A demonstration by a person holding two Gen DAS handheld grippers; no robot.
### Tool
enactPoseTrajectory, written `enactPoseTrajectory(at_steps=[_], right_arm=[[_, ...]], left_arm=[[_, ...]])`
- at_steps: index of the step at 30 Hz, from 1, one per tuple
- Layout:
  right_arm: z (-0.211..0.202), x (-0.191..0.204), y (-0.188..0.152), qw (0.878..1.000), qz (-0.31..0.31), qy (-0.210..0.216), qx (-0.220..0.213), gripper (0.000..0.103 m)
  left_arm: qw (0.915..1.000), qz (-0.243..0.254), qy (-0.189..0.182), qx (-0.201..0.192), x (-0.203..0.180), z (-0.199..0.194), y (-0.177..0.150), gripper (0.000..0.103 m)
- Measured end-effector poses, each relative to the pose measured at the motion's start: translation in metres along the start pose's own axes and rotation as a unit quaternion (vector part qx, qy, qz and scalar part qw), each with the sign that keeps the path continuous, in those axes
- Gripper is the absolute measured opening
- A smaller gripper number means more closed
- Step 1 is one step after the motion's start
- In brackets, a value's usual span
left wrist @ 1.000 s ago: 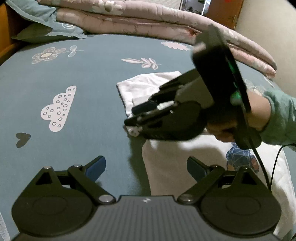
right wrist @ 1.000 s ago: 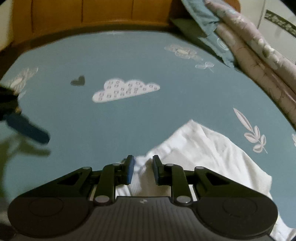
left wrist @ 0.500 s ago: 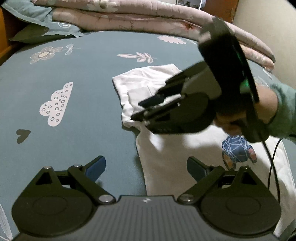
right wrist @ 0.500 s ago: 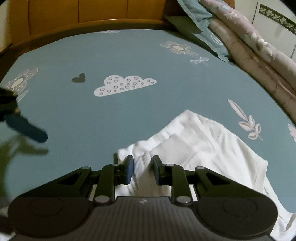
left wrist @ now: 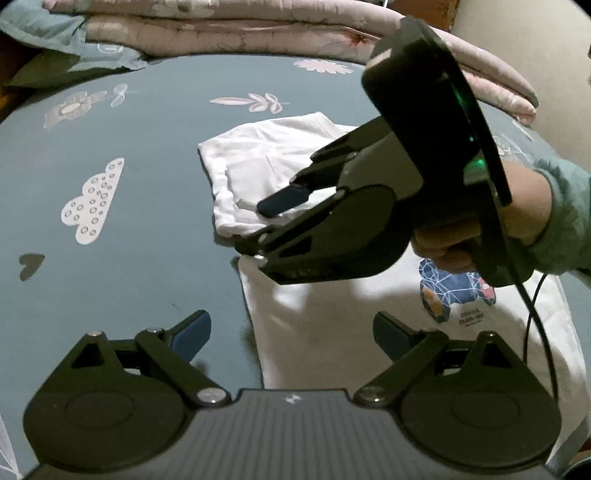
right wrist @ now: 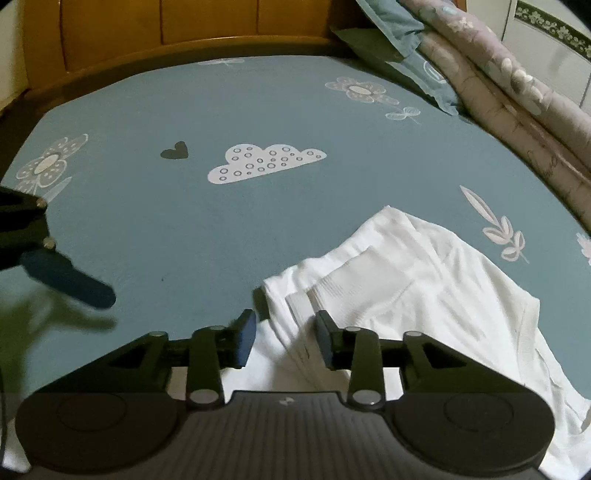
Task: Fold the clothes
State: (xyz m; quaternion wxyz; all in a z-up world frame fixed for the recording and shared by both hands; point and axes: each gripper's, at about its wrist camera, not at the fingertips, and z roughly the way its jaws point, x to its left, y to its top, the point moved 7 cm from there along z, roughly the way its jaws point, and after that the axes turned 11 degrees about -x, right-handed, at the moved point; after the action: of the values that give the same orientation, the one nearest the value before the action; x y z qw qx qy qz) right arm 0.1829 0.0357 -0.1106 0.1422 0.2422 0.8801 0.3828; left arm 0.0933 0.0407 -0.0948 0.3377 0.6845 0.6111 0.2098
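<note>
A white T-shirt [left wrist: 332, 325] with a blue printed figure [left wrist: 454, 291] lies on the teal bed sheet [left wrist: 147, 221]. Its sleeve [right wrist: 373, 273] is folded inward onto the body. My right gripper [right wrist: 286, 332], held by a hand in a green sleeve [left wrist: 565, 221], hovers over that folded edge. Its jaws are opening, and the cloth lies loose between the pads without being pressed. In the left wrist view my left gripper [left wrist: 291, 332] stands wide open over the shirt's near left edge, holding nothing. One of its fingers [right wrist: 74, 284] shows at the left of the right wrist view.
Folded pink and teal quilts [left wrist: 258, 33] are stacked along the far side of the bed. A wooden headboard [right wrist: 184, 33] stands behind the sheet. The sheet [right wrist: 258, 122], printed with clouds, hearts and flowers, stretches bare to the left of the shirt. A black cable [left wrist: 535, 325] hangs from the right gripper.
The right gripper's jaws have spread apart and let go of the sleeve, which now lies folded on the shirt. The right gripper has drawn back slightly. The left gripper has stayed open and still.
</note>
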Motion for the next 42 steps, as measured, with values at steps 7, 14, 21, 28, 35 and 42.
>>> enactPoseTrajectory(at_steps=[7, 14, 21, 28, 35, 42], right_arm=[[-0.036, -0.017, 0.01, 0.999, 0.045, -0.004, -0.026, 0.049], [-0.09, -0.074, -0.006, 0.989, 0.126, -0.058, -0.05, 0.056], [-0.145, -0.143, -0.049, 0.964, 0.231, -0.119, -0.061, 0.058], [-0.222, -0.222, -0.126, 0.935, 0.296, -0.187, -0.064, 0.031], [-0.227, -0.277, -0.179, 0.912, 0.334, -0.228, -0.073, 0.03], [-0.194, -0.309, -0.196, 0.902, 0.366, -0.219, -0.065, 0.028]], left_arm=[[0.9998, -0.017, 0.005, -0.002, 0.003, 0.0, 0.002, 0.094], [1.0, -0.002, 0.006, 0.002, -0.008, 0.003, 0.007, 0.094], [0.9995, 0.032, -0.008, 0.003, -0.041, 0.009, 0.021, 0.094], [0.9977, 0.047, -0.045, 0.016, -0.086, 0.027, 0.027, 0.094], [0.9951, 0.068, -0.065, 0.031, -0.12, 0.041, 0.031, 0.094], [0.9945, 0.072, -0.062, 0.044, -0.131, 0.045, 0.028, 0.094]])
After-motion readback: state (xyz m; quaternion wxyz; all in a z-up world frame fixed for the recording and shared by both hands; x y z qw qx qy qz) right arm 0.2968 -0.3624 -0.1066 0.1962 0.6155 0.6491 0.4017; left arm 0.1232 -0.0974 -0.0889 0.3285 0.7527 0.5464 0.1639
